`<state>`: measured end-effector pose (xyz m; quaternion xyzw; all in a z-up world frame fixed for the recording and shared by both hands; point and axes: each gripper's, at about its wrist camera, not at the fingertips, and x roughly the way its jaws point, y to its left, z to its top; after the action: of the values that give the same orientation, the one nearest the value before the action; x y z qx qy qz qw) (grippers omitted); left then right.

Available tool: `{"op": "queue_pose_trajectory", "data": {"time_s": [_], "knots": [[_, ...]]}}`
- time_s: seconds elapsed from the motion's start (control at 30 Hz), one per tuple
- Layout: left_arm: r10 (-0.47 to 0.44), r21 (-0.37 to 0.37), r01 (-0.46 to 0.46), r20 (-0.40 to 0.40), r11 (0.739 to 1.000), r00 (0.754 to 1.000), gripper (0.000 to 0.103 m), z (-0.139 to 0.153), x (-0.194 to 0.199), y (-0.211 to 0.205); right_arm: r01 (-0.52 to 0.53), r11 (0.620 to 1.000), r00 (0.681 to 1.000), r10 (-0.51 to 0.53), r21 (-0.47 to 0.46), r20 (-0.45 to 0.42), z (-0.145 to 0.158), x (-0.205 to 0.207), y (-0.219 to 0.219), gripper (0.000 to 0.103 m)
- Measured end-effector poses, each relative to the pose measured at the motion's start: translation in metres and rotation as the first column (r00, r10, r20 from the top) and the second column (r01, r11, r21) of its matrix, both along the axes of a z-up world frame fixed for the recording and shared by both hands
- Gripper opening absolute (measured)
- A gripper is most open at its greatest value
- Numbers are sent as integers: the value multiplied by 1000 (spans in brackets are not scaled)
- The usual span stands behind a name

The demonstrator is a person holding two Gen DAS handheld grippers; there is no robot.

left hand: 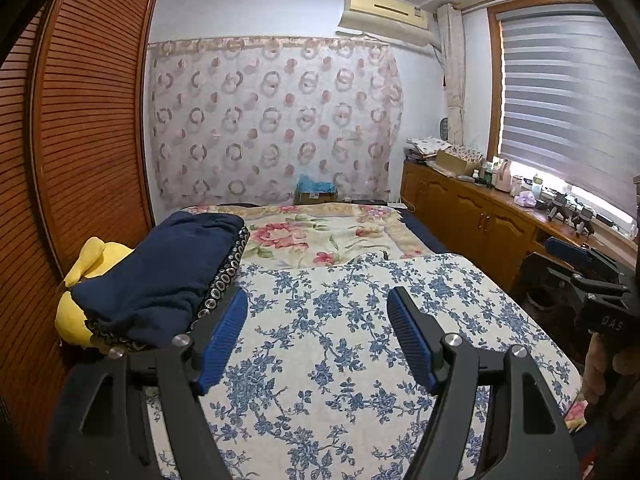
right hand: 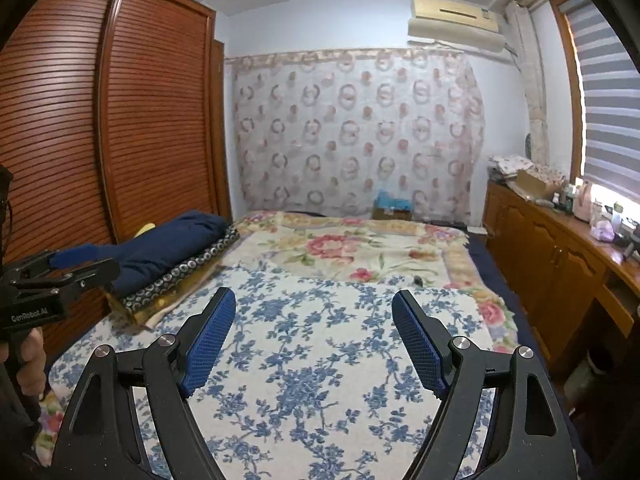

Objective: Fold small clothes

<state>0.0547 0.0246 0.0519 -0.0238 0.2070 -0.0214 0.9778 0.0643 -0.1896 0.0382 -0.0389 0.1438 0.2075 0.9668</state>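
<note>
I see the bed (left hand: 340, 236) with a blue flower cloth (left hand: 360, 340) on it; my left hand-held gripper (left hand: 318, 312) is spread wide and holds nothing; my right hand-held gripper (right hand: 314, 312) is spread wide too, with nothing in it; the folded dark blue clothes (left hand: 160, 276) sit in a pile at the left edge of the flower cloth, on a dotted cloth (left hand: 226, 276) with something yellow (left hand: 80, 280) under them; their long side runs away from me toward the wardrobe (left hand: 80, 120); the pile is just left of my left hand-held gripper, so I think that hand is nearer; no loose clothes lie on the flower cloth.
</note>
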Motion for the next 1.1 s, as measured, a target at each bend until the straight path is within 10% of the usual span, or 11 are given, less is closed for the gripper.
{"op": "queue_pose_trajectory", "data": {"time_s": [1.1], "knots": [[-4, -7, 4, 3, 1000, 1000, 73, 1, 0, -6, 29, 999, 1000, -29, 13, 9, 0, -2, -12, 82]]}}
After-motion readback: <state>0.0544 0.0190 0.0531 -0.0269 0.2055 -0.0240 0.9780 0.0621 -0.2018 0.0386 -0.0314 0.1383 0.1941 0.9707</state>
